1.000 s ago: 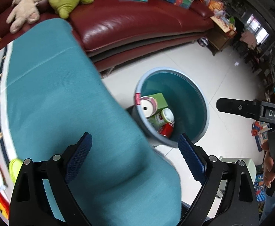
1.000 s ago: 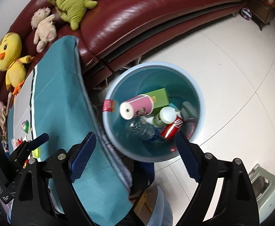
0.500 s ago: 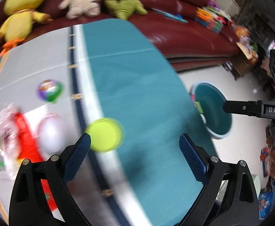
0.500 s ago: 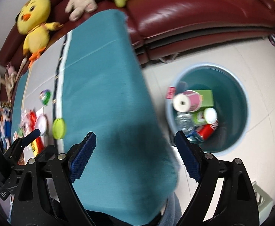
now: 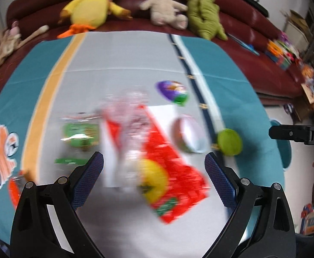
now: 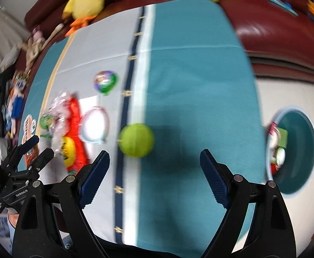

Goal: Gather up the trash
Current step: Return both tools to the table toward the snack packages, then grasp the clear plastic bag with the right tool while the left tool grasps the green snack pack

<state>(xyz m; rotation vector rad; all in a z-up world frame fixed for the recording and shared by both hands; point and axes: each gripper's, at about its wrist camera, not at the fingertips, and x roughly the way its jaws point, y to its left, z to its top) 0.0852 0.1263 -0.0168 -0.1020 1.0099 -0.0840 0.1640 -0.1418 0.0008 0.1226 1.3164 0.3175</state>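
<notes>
Trash lies on the table's teal and grey cloth [image 5: 122, 56]. My left gripper [image 5: 153, 172] hangs open above a red wrapper [image 5: 170, 165] with crumpled clear plastic [image 5: 131, 116] on it; nothing sits between its pads. Beside these lie a green packet [image 5: 80, 134], a purple foil lid [image 5: 172, 91], a white lid [image 5: 189, 132] and a lime-green lid [image 5: 230, 138]. My right gripper [image 6: 154, 167] is open and empty just this side of the lime-green lid [image 6: 136, 139]. The teal trash bin [image 6: 296, 150] stands on the floor at right, holding several items.
A dark red sofa [image 5: 253, 17] runs behind the table with a yellow duck plush [image 5: 92, 0], a beige plush [image 5: 165, 10] and a green plush [image 5: 202, 15]. Books and toys sit further along the sofa. White tiled floor [image 6: 271, 94] surrounds the bin.
Both grippers have swung left from over the trash bin to above the table. The bin has slid to the right edge of both views, and the table trash has come under the left gripper.
</notes>
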